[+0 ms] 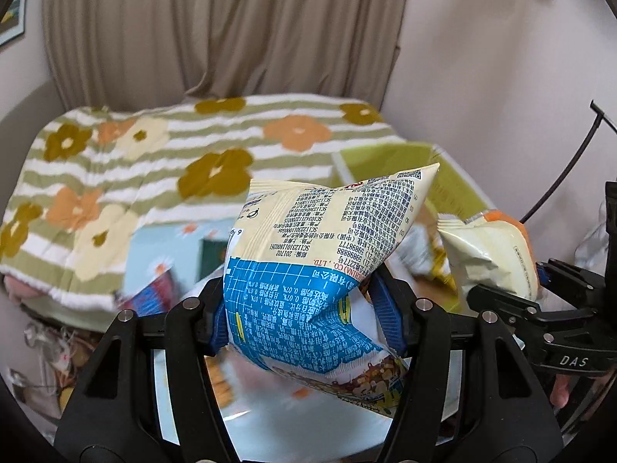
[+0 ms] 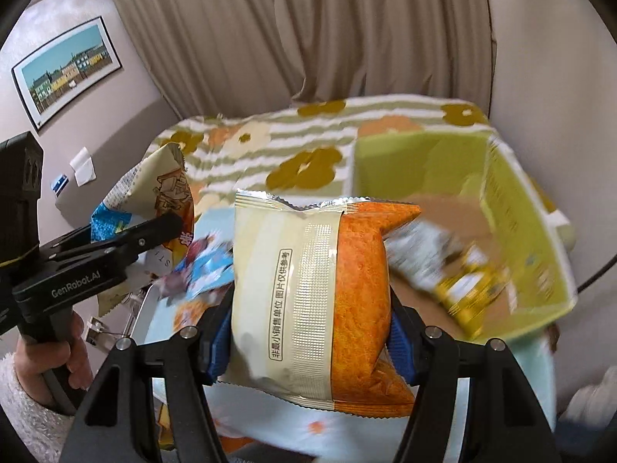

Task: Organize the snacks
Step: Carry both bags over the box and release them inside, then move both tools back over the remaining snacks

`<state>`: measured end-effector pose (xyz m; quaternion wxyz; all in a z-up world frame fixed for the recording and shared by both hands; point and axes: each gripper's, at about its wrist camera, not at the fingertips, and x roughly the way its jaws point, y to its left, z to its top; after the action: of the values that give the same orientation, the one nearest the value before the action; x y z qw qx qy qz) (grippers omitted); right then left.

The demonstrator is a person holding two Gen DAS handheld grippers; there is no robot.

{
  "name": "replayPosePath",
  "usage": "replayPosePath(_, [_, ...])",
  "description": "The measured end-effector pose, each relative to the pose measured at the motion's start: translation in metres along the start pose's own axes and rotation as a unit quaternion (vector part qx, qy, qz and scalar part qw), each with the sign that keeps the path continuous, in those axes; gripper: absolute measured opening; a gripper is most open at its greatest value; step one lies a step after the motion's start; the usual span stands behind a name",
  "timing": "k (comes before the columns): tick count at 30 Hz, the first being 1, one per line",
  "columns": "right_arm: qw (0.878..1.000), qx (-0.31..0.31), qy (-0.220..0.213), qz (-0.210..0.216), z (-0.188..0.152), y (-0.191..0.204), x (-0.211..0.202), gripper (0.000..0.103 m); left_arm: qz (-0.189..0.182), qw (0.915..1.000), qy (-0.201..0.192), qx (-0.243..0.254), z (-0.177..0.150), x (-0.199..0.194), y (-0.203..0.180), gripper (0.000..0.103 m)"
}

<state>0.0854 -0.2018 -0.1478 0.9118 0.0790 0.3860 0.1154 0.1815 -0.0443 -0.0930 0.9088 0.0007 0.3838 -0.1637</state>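
The left gripper [image 1: 304,320] is pinched on a blue-and-cream snack bag [image 1: 320,270], its blue pads pressed into the bag's sides, holding it up in the air with the printed back showing. Beside it, the right gripper [image 2: 308,341] is clamped the same way around a cream-and-orange snack bag [image 2: 320,301], which stands upright between the fingers, crimped seal on top.

Just past the right gripper sits a green cardboard box [image 2: 528,208], open at the top, with a brown floor. Inside lies a white-and-yellow packet [image 2: 462,281], blurred so its label cannot be read. Both held bags are outside the box, raised above the light blue flowered cloth [image 2: 347,436]. A few more small packets [image 2: 200,270] lie on that cloth near the left gripper.

The person's left hand [image 2: 73,347], in a fluffy white sleeve, grips the left tool's handle from below. Behind everything is a bed with a striped floral blanket [image 1: 154,154] and beige curtains [image 1: 231,31].
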Motion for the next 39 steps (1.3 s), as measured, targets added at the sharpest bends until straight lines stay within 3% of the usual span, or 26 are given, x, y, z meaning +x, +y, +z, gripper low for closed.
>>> replayPosePath(6, [1.000,0.001,-0.010,-0.014,0.024,-0.071,-0.008,0.062,-0.017,0.9999,0.000,-0.002,0.029,0.038,-0.072,0.058])
replayPosePath(12, [1.000,0.023,0.005,-0.011,0.033,-0.127,-0.004,0.062,-0.024,0.9988,0.041,-0.010,0.034,0.086,-0.126,0.058])
replayPosePath(18, [0.998,0.057,0.016,0.003,0.026,-0.156,-0.005,0.062,-0.025,0.9951,0.096,0.001,0.020,0.124,-0.153,0.059])
replayPosePath(21, [0.997,0.069,0.020,0.004,0.023,-0.164,-0.003,0.062,-0.028,0.9917,0.125,0.010,0.011,0.139,-0.158,0.064])
replayPosePath(23, [0.997,0.074,0.020,0.006,0.024,-0.169,-0.003,0.062,-0.036,0.9891,0.142,0.010,0.007,0.147,-0.160,0.088])
replayPosePath(24, [0.997,0.075,0.019,0.006,0.024,-0.170,-0.004,0.062,-0.035,0.9886,0.146,0.010,0.005,0.148,-0.161,0.093])
replayPosePath(26, [0.997,0.075,0.017,0.008,0.023,-0.172,-0.005,0.062,-0.028,0.9889,0.145,0.015,0.003,0.145,-0.163,0.101])
replayPosePath(39, [0.998,0.055,0.041,0.018,0.016,-0.165,0.017,0.062,0.017,0.9963,0.083,0.018,0.000,0.097,-0.140,0.101])
